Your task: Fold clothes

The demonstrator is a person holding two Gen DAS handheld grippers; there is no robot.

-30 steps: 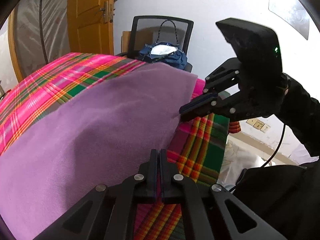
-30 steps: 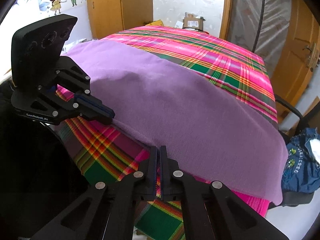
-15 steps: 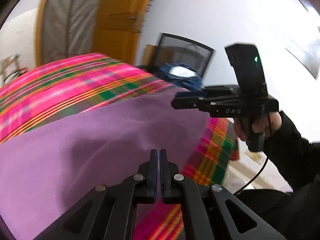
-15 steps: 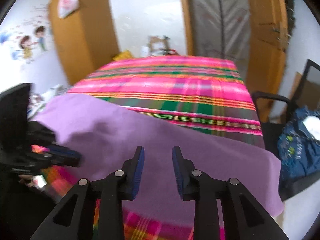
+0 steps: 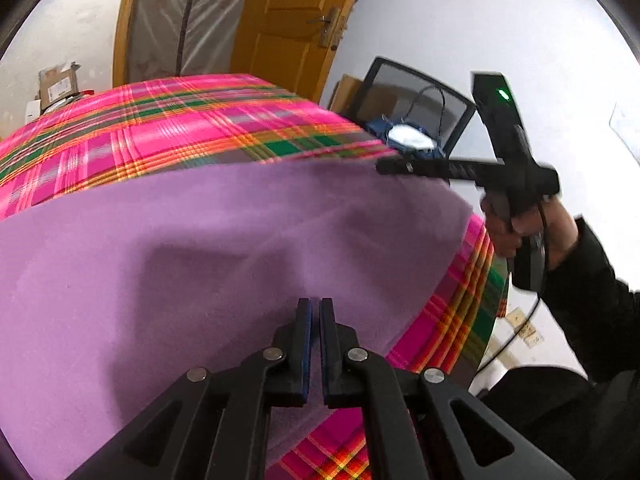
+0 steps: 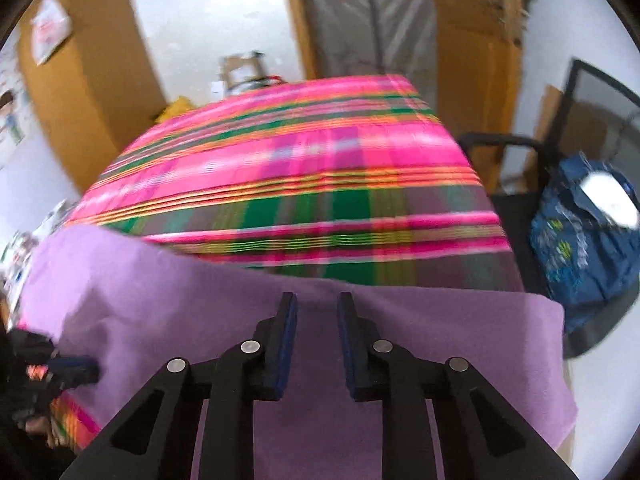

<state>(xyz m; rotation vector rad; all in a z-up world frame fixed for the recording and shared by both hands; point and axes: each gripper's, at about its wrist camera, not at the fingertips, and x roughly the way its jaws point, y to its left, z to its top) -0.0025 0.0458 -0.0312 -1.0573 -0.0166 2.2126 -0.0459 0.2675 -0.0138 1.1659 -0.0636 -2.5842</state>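
A plain purple cloth (image 5: 200,260) lies spread flat on a table under a pink and green plaid cover (image 5: 180,128). In the left wrist view my left gripper (image 5: 315,305) hovers over the cloth's near part, shut with nothing in it. A hand (image 5: 520,220) holds my right gripper (image 5: 384,167) edge-on over the cloth's far right corner. In the right wrist view the right gripper (image 6: 317,300) stands apart over the purple cloth (image 6: 160,300); its jaws are closing with nothing between the pads. The left gripper (image 6: 78,364) shows at the lower left edge.
A black mesh chair (image 5: 420,96) carrying a blue bag (image 6: 580,232) stands just past the table's right end. An orange door (image 5: 296,20) and a plastic-covered frame are behind. A cardboard box (image 5: 56,84) sits beyond the far edge. The plaid cover (image 6: 300,160) is bare beyond the cloth.
Both grippers left the cloth's near edge and moved in over the cloth, rolling as they went. The right gripper went from shut to open. The cloth now lies flat.
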